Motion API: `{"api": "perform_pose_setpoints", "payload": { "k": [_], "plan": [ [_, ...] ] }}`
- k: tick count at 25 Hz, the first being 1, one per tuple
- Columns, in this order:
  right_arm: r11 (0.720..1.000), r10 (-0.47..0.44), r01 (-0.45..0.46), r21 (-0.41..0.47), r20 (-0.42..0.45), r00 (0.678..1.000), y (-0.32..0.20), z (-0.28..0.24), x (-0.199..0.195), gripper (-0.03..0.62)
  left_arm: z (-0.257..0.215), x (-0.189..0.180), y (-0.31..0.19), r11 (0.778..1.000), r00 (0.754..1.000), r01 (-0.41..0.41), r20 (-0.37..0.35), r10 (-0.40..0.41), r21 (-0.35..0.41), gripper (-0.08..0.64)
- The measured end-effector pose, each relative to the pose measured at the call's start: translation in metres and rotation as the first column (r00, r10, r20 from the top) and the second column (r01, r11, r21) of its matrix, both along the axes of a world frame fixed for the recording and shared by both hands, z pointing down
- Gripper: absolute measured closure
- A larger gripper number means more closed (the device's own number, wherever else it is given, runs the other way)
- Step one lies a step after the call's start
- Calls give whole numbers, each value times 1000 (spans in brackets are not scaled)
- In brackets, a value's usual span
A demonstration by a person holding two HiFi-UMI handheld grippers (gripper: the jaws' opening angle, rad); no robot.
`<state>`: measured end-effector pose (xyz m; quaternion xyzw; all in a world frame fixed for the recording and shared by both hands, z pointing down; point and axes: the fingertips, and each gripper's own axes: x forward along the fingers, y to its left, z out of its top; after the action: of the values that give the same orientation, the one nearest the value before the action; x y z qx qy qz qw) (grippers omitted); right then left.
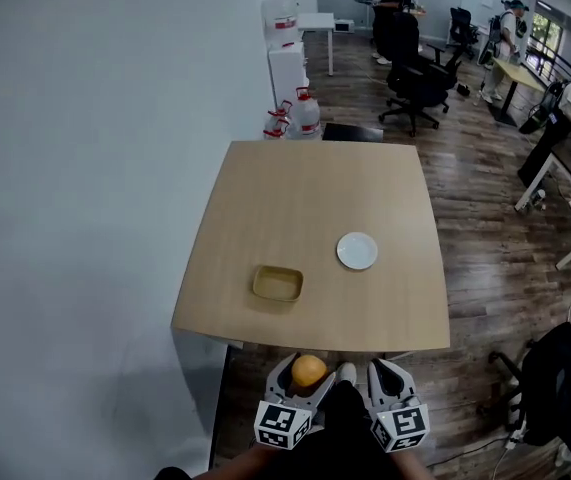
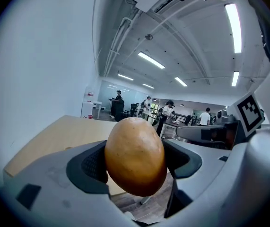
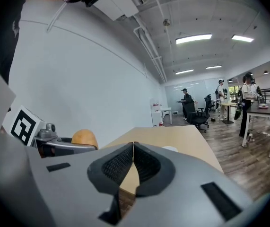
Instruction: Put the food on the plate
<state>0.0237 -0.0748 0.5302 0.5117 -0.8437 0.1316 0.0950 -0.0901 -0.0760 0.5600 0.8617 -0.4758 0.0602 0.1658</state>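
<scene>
An orange-brown, egg-shaped piece of food is clamped in my left gripper, held below the near edge of the table. My right gripper is beside it on the right, shut with nothing between its jaws. A small white plate lies on the right half of the wooden table. A shallow tan tray sits at the near left of the table.
A white wall runs along the table's left side. Water jugs and a white cabinet stand behind the far edge. Black office chairs and several people are at the back right. Another chair is at the near right.
</scene>
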Motion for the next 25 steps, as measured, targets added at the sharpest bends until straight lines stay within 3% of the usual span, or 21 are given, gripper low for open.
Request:
{"api": "perform_pose_setpoints", "payload": {
  "k": [7, 13, 25],
  "plan": [
    [999, -32, 32, -29, 5, 999, -70, -1, 25, 531, 1, 16, -77, 1000, 1000, 3, 27, -2, -28, 233],
    [999, -23, 24, -47, 5, 1000, -128, 6, 45, 532, 41, 42, -142, 993, 997, -18, -79, 9, -118, 232],
    [999, -37, 37, -39, 6, 999, -209, 4, 66, 532, 88, 87, -239, 984, 998, -44, 26, 49, -173, 232]
  ]
}}
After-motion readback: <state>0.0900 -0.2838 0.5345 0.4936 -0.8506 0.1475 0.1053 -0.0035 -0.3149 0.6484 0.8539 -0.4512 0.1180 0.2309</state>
